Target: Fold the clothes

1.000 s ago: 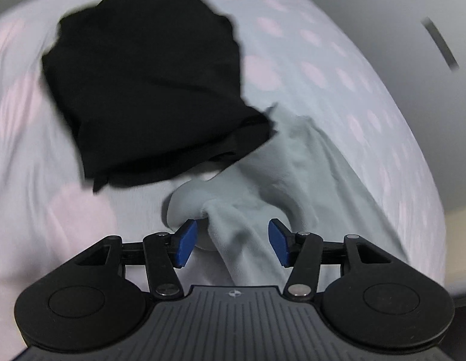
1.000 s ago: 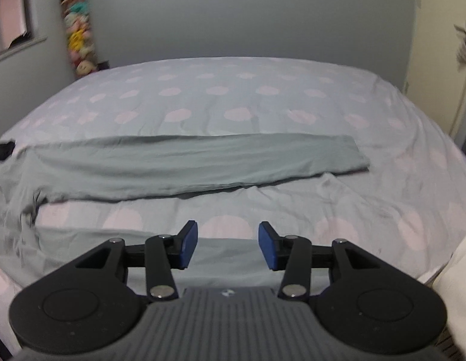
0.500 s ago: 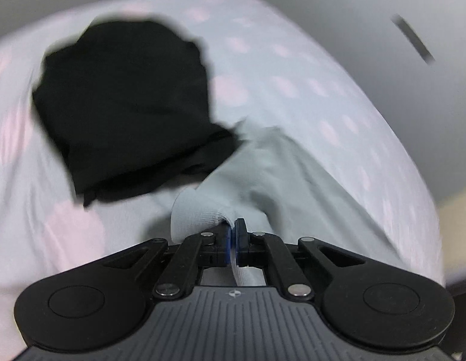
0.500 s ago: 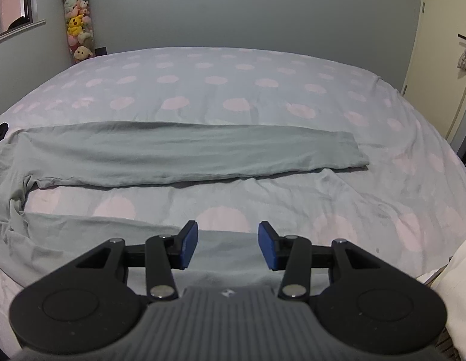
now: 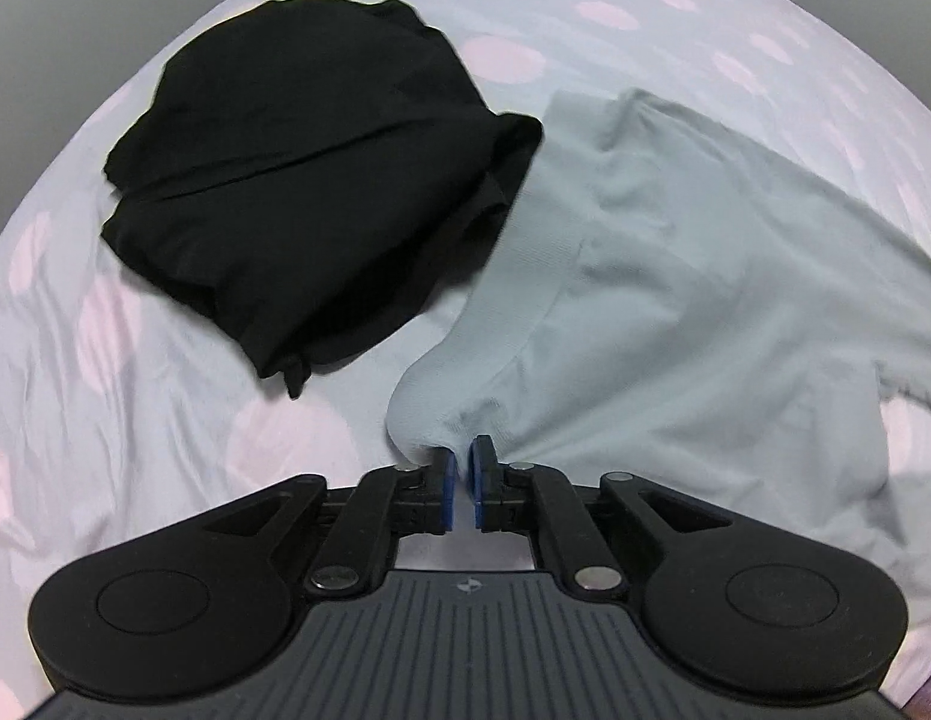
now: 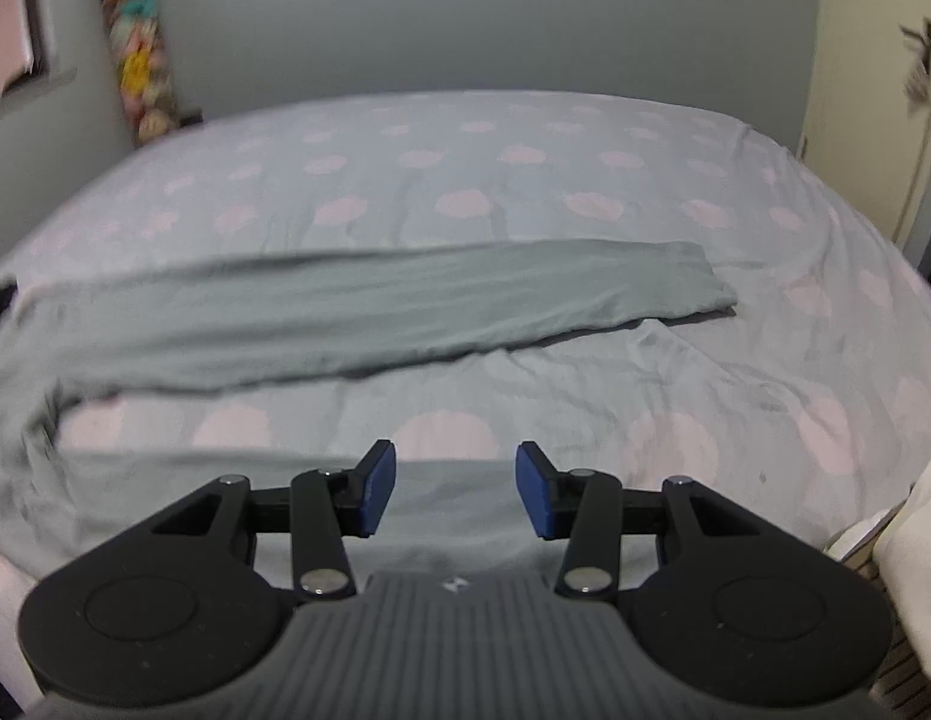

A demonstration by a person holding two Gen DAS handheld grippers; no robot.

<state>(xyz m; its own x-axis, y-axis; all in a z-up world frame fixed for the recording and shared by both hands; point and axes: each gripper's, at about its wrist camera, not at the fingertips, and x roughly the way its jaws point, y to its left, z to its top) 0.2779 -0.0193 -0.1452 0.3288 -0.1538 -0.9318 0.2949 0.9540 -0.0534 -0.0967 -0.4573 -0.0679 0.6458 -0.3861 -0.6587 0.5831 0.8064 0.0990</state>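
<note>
Currently: left tongs [image 5: 459, 471] clenched on pale grey-green jersey garment [image 5: 675, 312]; right tongs [image 6: 456, 483] released. Next: lift edge, fold across spotted bed [image 6: 525, 180].

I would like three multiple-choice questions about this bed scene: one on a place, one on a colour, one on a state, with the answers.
1. Where does the folded black garment lie?
A. on the bed
B. on the floor
C. in a basket

2. What colour are the spots on the bedsheet?
A. yellow
B. pink
C. green

3. How does the left tool stand?
A. wide open
B. out of view
C. shut on the long grey-green garment

Answers: A, spotted sheet surrounds it; B, pale pink dots; C, cloth is pinched between its blue pads.
</note>
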